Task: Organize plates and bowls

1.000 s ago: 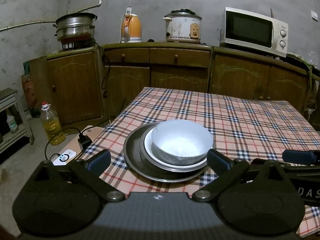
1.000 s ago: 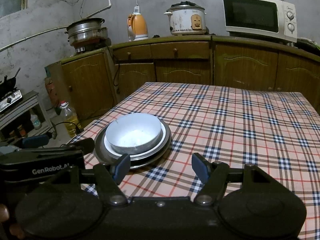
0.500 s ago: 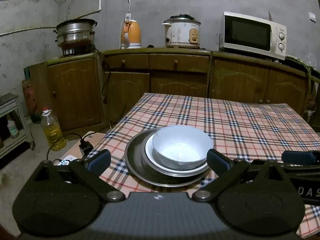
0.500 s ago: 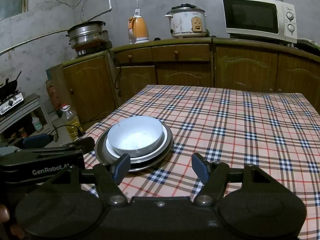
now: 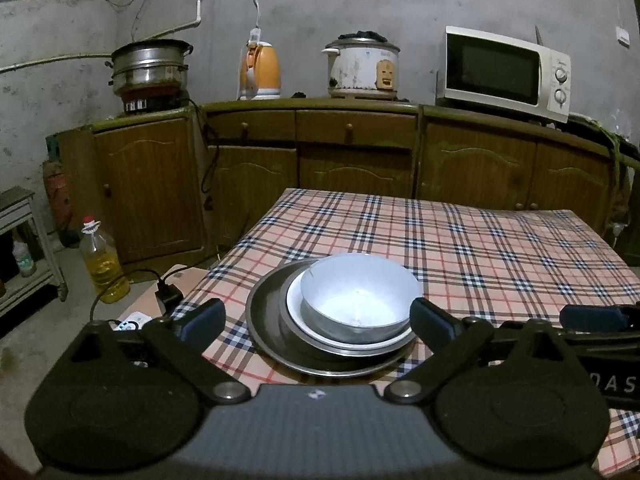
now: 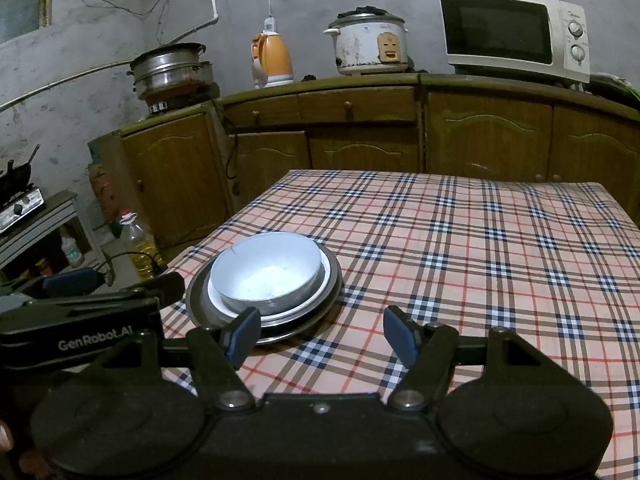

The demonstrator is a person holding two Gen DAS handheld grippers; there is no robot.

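Note:
A pale bowl [image 5: 360, 296] sits in a white plate [image 5: 294, 304], which lies on a wide metal plate [image 5: 260, 328]. The stack stands near the left front corner of the checked table [image 5: 460, 240]. My left gripper [image 5: 316, 318] is open just in front of the stack, its fingers spread wider than the bowl and touching nothing. In the right wrist view the same bowl [image 6: 266, 276] and metal plate [image 6: 332, 292] lie ahead and to the left. My right gripper [image 6: 322, 336] hangs open over bare cloth, beside the stack. The left gripper's body [image 6: 120, 284] shows at the left.
Beyond the table runs a wooden cupboard [image 5: 352, 152] carrying a steamer pot [image 5: 150, 68], an orange kettle [image 5: 260, 72], a rice cooker [image 5: 364, 68] and a microwave [image 5: 504, 72]. An oil bottle [image 5: 102, 264] and a cable with a plug [image 5: 168, 292] lie on the floor at the left.

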